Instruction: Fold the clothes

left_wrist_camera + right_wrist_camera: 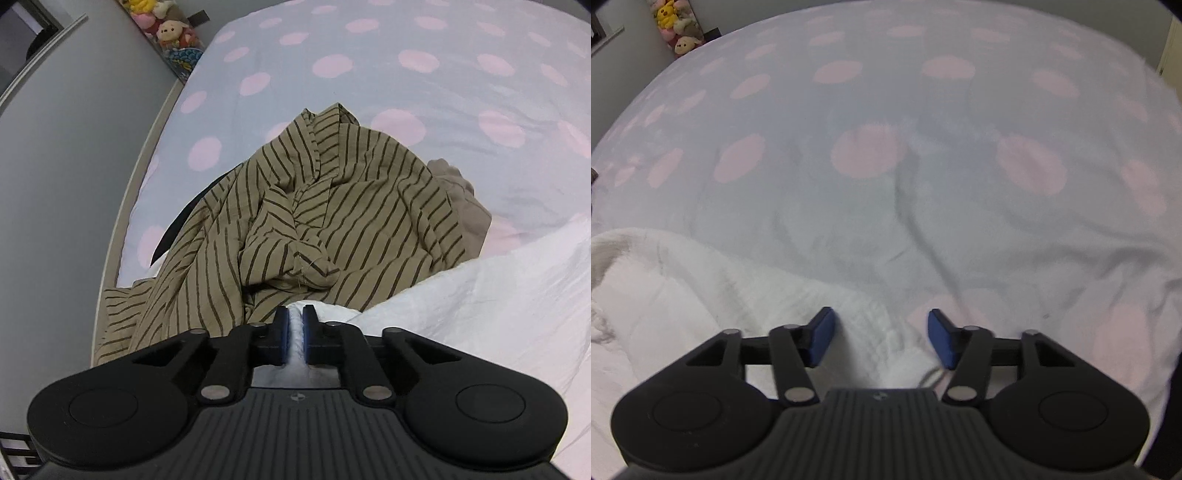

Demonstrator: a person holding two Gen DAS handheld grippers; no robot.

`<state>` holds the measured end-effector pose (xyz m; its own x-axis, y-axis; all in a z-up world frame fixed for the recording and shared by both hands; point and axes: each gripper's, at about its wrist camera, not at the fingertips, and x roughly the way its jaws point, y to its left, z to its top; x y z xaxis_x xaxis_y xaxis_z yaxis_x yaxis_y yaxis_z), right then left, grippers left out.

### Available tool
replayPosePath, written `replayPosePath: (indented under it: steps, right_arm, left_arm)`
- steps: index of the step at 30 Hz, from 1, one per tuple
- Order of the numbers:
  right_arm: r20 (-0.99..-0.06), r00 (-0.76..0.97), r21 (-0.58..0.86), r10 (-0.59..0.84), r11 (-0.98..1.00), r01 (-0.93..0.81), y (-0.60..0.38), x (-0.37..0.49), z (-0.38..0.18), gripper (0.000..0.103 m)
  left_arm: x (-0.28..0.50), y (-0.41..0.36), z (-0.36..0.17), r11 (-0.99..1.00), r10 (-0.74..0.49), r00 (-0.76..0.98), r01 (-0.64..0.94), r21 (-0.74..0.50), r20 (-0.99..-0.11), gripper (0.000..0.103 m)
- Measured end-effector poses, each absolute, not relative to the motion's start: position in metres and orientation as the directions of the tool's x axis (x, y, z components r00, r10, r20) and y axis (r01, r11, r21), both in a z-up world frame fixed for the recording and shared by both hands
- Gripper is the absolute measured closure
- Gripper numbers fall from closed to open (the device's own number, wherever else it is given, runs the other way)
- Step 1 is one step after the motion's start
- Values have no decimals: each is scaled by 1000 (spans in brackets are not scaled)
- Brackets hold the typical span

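A white garment (pixel 461 314) lies on the bed at the near right of the left wrist view. My left gripper (pixel 295 321) is shut on a pinched fold of it. In the right wrist view the same white garment (pixel 683 295) spreads across the near left. My right gripper (pixel 881 332) is open, its blue pads (pixel 822 338) on either side of the garment's ribbed corner, not closed on it. A crumpled tan shirt with dark stripes (pixel 295 221) lies just beyond my left gripper.
The bed has a pale blue sheet with pink dots (pixel 886 129). A beige cloth (pixel 465 206) sits behind the striped shirt, and a dark item (pixel 173 229) pokes out at its left. Plush toys (pixel 170 29) stand at the far left corner. The bed's left edge (pixel 136 192) borders a grey floor.
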<state>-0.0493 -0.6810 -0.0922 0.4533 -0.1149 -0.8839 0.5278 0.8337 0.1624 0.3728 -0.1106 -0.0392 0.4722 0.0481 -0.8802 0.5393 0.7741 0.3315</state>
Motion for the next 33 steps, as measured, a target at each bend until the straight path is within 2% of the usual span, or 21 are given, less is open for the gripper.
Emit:
replayPosePath:
  steps: [1, 4, 11, 14, 18, 25, 33]
  right_arm:
    - [-882, 462, 185, -98, 828, 530, -681, -50, -94, 82]
    - [-881, 459, 163, -109, 843, 513, -676, -49, -87, 94]
    - [-826, 524, 111, -210, 849, 516, -671, -59, -33, 97]
    - [-795, 557, 104, -238, 853, 512, -663, -72, -10, 97]
    - [-752, 601, 94, -273, 857, 507, -653, -89, 20, 97]
    - [-728, 643, 134, -236, 872, 472, -607, -151, 21, 97]
    - [-779, 609, 214, -148, 850, 481, -555, -204, -32, 97]
  left_arm:
    - [373, -111, -36, 779, 49, 487, 528, 338, -872, 100]
    - [372, -112, -22, 793, 55, 544, 486, 368, -838, 100]
    - [364, -107, 51, 862, 45, 738, 312, 399, -673, 101]
    - [352, -96, 87, 896, 16, 799, 256, 364, -602, 101]
    - [327, -71, 111, 913, -8, 816, 241, 329, -578, 101]
    - [246, -1, 104, 946, -62, 853, 216, 242, -519, 101]
    - [194, 55, 43, 963, -3, 821, 155, 218, -571, 101]
